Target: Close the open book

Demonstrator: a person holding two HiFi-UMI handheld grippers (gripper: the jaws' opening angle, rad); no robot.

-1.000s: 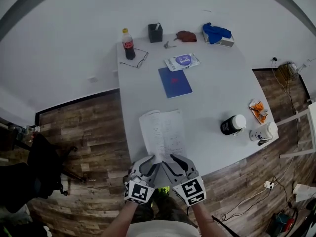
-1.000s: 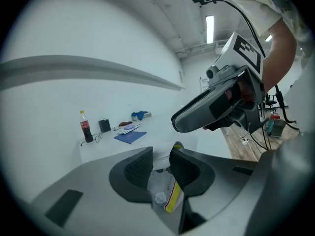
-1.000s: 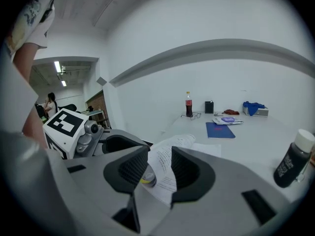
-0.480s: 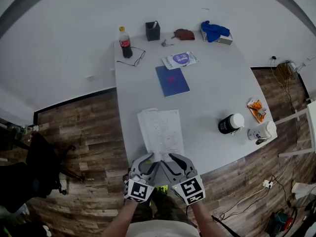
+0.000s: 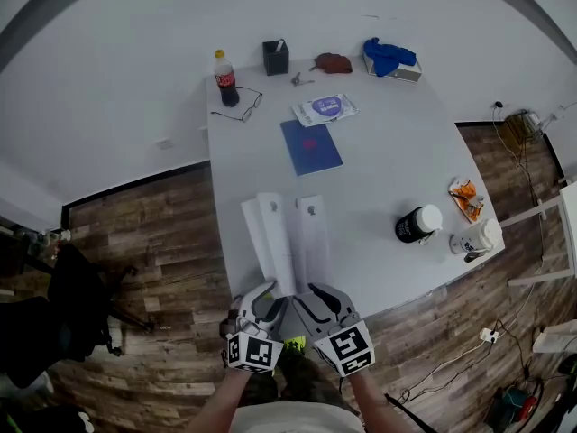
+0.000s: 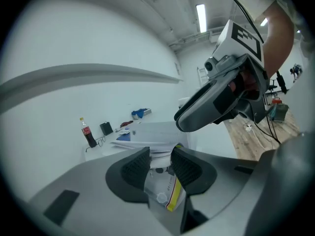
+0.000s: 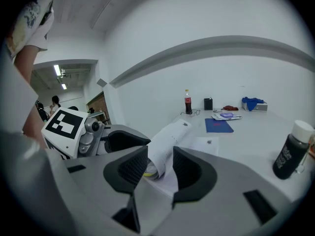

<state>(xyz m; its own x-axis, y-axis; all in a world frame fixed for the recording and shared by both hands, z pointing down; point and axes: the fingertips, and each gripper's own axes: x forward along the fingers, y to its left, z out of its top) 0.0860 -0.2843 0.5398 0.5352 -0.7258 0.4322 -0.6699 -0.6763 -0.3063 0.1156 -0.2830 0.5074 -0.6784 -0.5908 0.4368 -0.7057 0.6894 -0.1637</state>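
The open white book (image 5: 312,231) lies on the white table (image 5: 388,152), close to its near edge. Its left-hand pages (image 5: 264,234) are raised off the table and bowed over toward the right half. My left gripper (image 5: 273,298) is at the book's near edge; in the left gripper view (image 6: 161,163) a stack of pages (image 6: 160,155) fills the gap between its pads while the jaws are opening. My right gripper (image 5: 306,296) sits right beside it. In the right gripper view (image 7: 160,168) the jaws stand apart, and the curled pages (image 7: 170,139) run between them without being pressed.
Farther back on the table lie a blue notebook (image 5: 309,146), a purple packet (image 5: 325,109), glasses (image 5: 243,106), a cola bottle (image 5: 223,77), a black holder (image 5: 276,58) and a blue cloth (image 5: 389,56). At the right stand a black jar (image 5: 416,225), a cup (image 5: 473,238) and an orange packet (image 5: 466,197).
The book lay flat open before; now its left pages have lifted and curl over toward the right. Both grippers stay at the near edge.
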